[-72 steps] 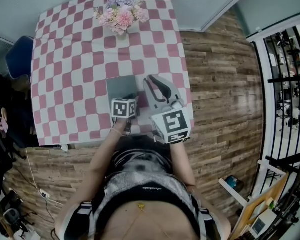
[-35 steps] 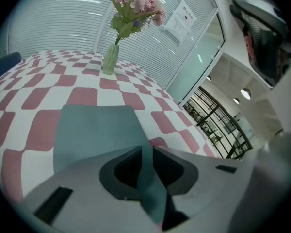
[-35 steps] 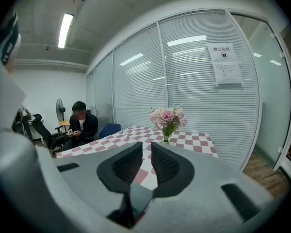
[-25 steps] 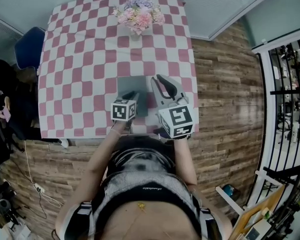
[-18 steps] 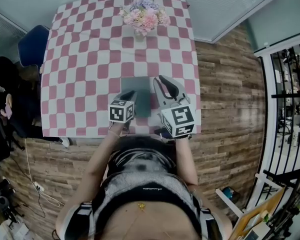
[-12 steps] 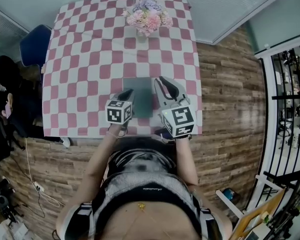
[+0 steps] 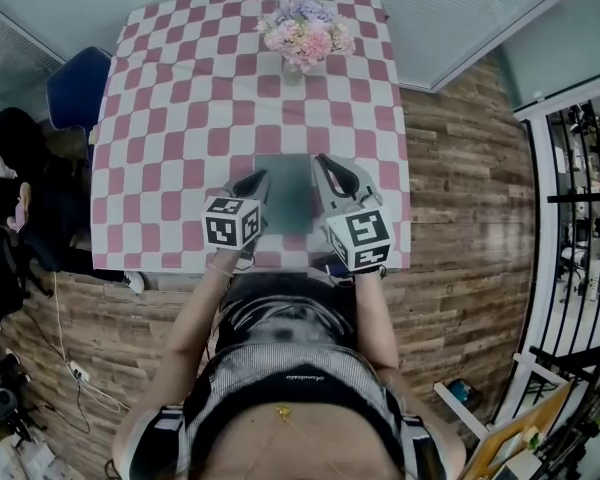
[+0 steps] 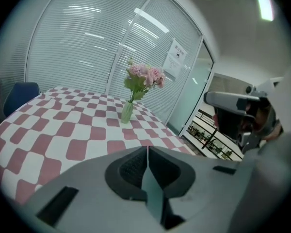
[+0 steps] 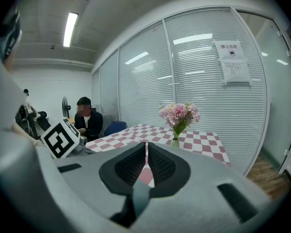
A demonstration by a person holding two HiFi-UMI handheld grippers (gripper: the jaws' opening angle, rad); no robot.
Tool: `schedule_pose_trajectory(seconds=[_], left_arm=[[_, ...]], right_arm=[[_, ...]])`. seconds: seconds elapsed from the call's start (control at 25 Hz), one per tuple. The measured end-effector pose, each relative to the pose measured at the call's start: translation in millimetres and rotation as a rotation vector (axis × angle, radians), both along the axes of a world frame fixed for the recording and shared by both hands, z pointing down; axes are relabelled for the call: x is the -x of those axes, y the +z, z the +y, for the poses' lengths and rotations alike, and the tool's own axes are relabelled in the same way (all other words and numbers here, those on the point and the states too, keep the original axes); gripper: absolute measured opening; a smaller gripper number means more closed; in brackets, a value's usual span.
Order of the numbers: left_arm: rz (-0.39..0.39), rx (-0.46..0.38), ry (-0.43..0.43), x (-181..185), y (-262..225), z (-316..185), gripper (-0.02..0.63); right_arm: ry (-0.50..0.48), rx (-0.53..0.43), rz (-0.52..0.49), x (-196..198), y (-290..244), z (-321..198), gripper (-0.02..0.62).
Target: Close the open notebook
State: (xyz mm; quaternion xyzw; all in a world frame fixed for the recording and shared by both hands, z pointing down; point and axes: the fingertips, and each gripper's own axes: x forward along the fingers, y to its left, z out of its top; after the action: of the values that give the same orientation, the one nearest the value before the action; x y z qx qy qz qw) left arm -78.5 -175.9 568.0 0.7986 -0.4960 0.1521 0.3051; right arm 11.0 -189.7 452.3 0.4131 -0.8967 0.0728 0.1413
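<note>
The grey notebook point(image 7: 283, 190) lies closed and flat on the pink-and-white checked counter point(image 7: 175, 118), close to the near edge and right between the two claws. The left claw point(image 8: 147, 148) has just drawn its jaws together, with nothing between them. The right claw point(image 9: 146, 144), by the notebook's right edge, is pinched closed too, and empty. A vase of pink flowers point(image 7: 307, 34) stands at the far end.
</note>
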Motion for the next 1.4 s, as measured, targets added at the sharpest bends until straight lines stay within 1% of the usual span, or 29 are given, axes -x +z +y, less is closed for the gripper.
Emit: schedule_pose_trajectory(seconds=[0.12, 0.28, 0.48, 0.68, 0.92, 1.16, 1.32, 1.4], left_arm=[[0.007, -0.044, 0.015, 1, -18, -1, 0.014], [-0.004, -0.095, 0.020, 5, -38, -5, 0.014], [0.015, -0.148, 0.018, 10, -60, -9, 0.014], [0.039, -0.222, 0.024, 11, -91, -12, 0.014], [0.061, -0.327, 0.034, 8, -131, -12, 0.014], [0.073, -0.447, 0.071, 3, -164, -9, 0.014], [0.041, -0.548, 0.042, 6, -189, -4, 0.014], [0.026, -0.586, 0.028, 6, -200, -1, 0.014]], right_arm=[[-0.014, -0.004, -0.015, 6, 0, 2, 0.009], [-0.036, -0.020, -0.030, 15, -4, 2, 0.003], [-0.082, -0.054, -0.051, 27, -13, 4, 0.003], [-0.099, -0.083, -0.055, 35, -21, 4, 0.003], [-0.077, -0.126, -0.074, 36, -40, 1, 0.002], [-0.069, -0.147, -0.095, 39, -55, 2, 0.002], [-0.086, -0.165, -0.111, 44, -67, 6, 0.002], [-0.093, -0.178, -0.115, 45, -74, 8, 0.002]])
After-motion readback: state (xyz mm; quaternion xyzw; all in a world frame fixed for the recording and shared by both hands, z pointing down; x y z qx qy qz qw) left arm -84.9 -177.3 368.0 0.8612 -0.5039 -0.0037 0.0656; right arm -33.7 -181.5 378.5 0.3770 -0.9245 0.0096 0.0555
